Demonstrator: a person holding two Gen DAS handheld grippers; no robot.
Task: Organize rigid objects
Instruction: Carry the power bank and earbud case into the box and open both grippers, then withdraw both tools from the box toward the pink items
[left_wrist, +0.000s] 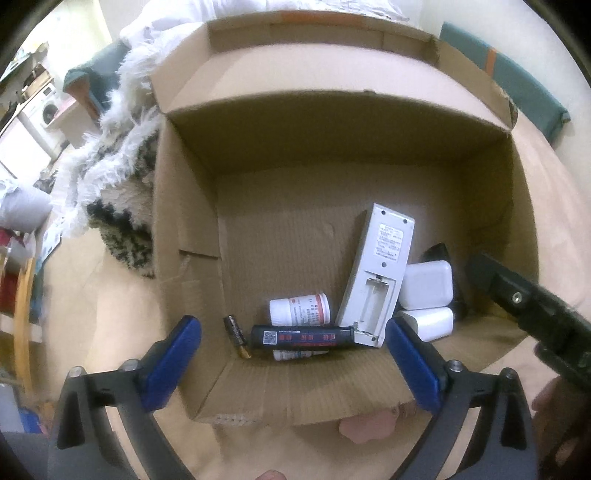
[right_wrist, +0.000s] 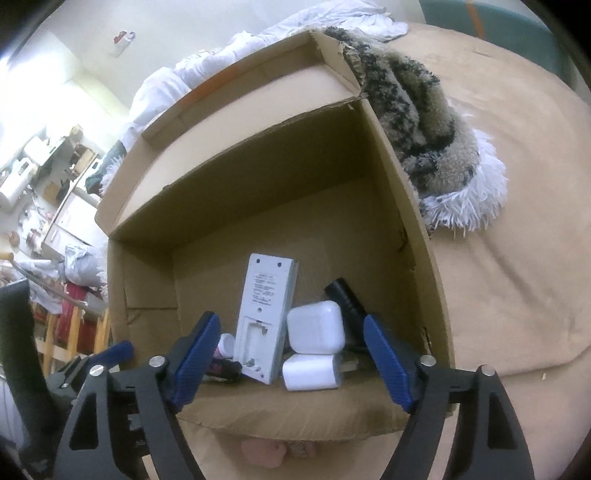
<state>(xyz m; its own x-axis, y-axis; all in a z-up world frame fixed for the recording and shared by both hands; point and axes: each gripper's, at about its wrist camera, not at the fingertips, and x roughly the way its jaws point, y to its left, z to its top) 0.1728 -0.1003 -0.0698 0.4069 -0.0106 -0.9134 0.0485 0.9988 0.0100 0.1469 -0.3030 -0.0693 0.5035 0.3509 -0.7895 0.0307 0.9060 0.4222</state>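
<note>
Left tool (left_wrist: 293, 363) spread over cardboard box (left_wrist: 280, 400) (right (right_wrist: 291, 360) too).

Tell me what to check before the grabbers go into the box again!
1. Left gripper jaws open, holding nothing: ok.
2. Right gripper jaws open, holding nothing: ok.
3. Cardboard box flaps open: ok.
4. White remote lies flat: not ok, it leans on other items.
5. Battery free of clutter: ok, it lies alone.
6. More things left outside the box: cannot tell.
</note>
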